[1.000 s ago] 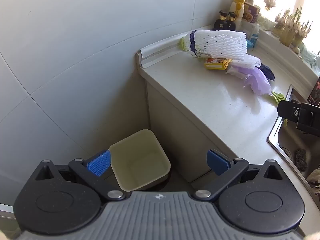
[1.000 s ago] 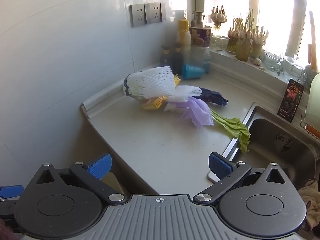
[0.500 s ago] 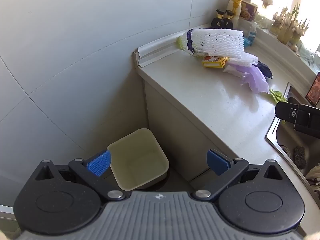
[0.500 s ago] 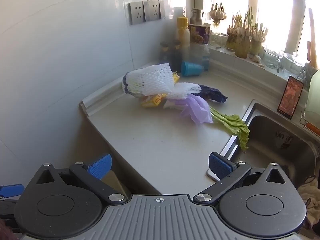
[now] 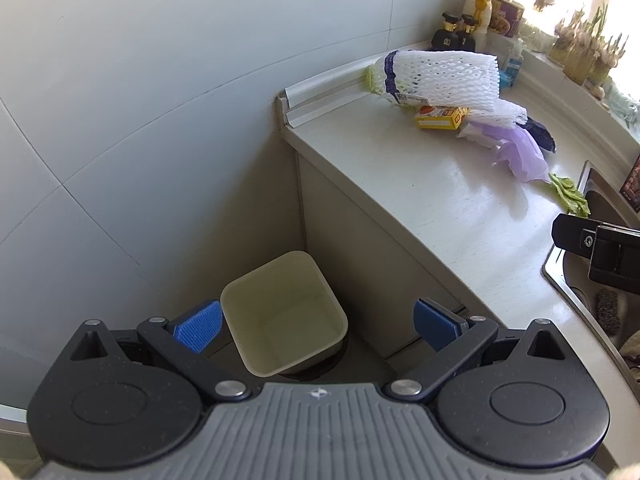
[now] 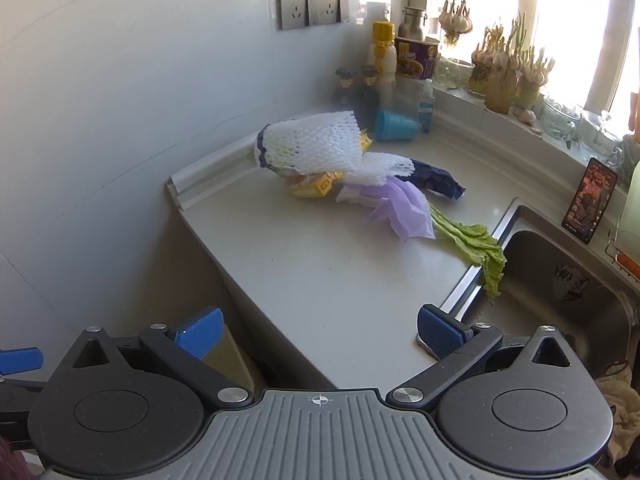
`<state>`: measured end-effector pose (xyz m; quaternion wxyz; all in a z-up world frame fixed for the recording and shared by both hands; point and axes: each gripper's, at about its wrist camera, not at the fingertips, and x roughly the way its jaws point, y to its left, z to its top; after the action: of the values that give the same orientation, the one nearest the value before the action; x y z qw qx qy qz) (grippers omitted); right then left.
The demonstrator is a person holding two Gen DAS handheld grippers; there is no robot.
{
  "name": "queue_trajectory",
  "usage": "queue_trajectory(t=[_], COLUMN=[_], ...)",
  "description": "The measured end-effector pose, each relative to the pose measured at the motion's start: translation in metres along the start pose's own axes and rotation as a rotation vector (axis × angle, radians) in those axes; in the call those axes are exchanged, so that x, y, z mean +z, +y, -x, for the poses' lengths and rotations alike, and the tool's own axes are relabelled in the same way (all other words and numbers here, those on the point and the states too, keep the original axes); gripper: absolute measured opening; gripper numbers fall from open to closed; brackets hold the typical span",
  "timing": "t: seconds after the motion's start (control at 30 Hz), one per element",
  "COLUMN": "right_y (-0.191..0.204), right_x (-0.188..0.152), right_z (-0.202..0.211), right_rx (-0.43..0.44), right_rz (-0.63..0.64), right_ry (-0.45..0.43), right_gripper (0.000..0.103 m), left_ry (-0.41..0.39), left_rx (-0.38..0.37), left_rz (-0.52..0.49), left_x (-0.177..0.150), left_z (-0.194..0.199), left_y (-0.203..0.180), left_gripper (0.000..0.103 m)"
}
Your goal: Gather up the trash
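A pile of trash lies at the back of the counter point(image 6: 340, 280): white foam netting point(image 6: 312, 146) point(image 5: 440, 76), a yellow carton point(image 6: 316, 188) point(image 5: 438, 117), crumpled purple plastic point(image 6: 404, 208) point(image 5: 520, 152), a dark blue wrapper point(image 6: 438, 182) and green leaves point(image 6: 472, 240) point(image 5: 568, 194) by the sink edge. A cream bin point(image 5: 284, 312) stands on the floor beside the cabinet. My left gripper point(image 5: 316, 324) is open and empty above the bin. My right gripper point(image 6: 318, 328) is open and empty over the counter's front edge, well short of the pile.
A steel sink point(image 6: 560, 292) lies to the right with a phone point(image 6: 588, 200) propped behind it. Bottles point(image 6: 384, 60), a blue cup point(image 6: 394, 126) and jars of sprouting garlic point(image 6: 504, 76) line the back corner and sill. A tiled wall point(image 5: 160, 100) is on the left.
Both grippers have eased slightly toward the counter and the view of the pile has shifted a little. Jaws stay open; no object has moved.
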<state>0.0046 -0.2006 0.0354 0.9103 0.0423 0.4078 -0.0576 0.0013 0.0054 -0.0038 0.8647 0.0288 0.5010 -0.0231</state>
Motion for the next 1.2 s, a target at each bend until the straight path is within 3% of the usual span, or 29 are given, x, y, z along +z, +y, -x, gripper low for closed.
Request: queue_trajectory(t=[1.2], right_y=[0.0023], right_x=[0.0031], right_z=[-0.0097], right_rx=[0.016], right_rz=[0.000], right_ry=[0.030], right_gripper=[0.103], left_ry=[0.022], left_rx=[-0.020], left_rz=[0.007], left_x=[0.0032], left_z=[-0.0093], left_y=[0.0054], left_gripper=[0.102])
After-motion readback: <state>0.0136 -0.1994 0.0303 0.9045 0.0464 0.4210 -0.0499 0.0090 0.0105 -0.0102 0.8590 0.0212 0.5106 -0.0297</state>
